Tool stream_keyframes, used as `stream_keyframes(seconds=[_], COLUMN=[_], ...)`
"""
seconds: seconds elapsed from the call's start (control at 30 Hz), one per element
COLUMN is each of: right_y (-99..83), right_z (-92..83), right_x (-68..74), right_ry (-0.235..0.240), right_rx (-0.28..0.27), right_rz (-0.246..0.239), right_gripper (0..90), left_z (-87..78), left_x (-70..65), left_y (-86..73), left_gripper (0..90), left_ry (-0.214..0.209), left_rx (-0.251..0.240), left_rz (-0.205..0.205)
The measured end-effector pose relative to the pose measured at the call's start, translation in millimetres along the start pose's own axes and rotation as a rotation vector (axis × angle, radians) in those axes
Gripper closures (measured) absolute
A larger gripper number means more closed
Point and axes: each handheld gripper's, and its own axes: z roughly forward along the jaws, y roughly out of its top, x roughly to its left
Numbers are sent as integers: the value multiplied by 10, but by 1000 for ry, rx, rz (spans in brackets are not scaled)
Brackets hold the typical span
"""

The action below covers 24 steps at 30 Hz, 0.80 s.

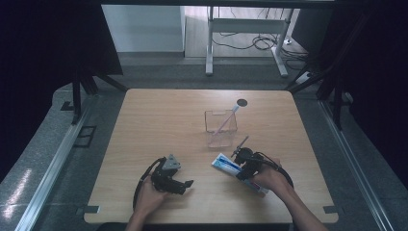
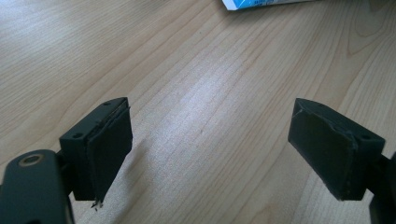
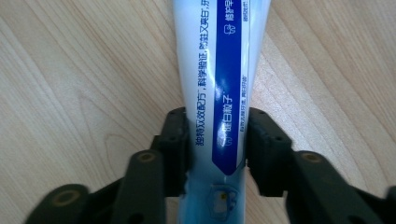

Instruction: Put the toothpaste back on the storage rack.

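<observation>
A white and blue toothpaste tube (image 1: 225, 164) lies flat on the wooden table (image 1: 159, 125) at the front right. My right gripper (image 1: 244, 168) straddles it, and in the right gripper view both pads press on the sides of the tube (image 3: 219, 93), so the right gripper (image 3: 217, 149) is shut on it. My left gripper (image 1: 186, 185) rests low over the table at the front left. Its jaws stand wide open with bare wood between them, as the left gripper view shows (image 2: 210, 154). One end of the tube (image 2: 261, 3) shows at that view's top edge.
A clear square container (image 1: 221, 128) stands behind the tube near the table's middle, with a pale toothbrush (image 1: 227, 119) leaning in it. A dark round hole (image 1: 242, 102) marks the far part of the table. Desk legs and cables stand on the floor beyond.
</observation>
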Motion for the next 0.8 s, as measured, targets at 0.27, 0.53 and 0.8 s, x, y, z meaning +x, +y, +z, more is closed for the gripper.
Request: stream_keyframes(seconds=[0.27,0.53,0.8], right_y=[-35,-101,-158], right_z=[-60,-186,-332], right_x=[6,-3,11], right_ry=[-4,6,15], right_rx=[-9,-58,-113], right_rz=[-10,10,22], right_gripper=[720,726,726], left_z=[1,9,27], left_x=[7,16,31], left_y=[-5,-15,-24], left_gripper=[139,132,128], left_ry=[-1,-25,-50], left_rx=[4,5,7], left_rz=[1,-3,3])
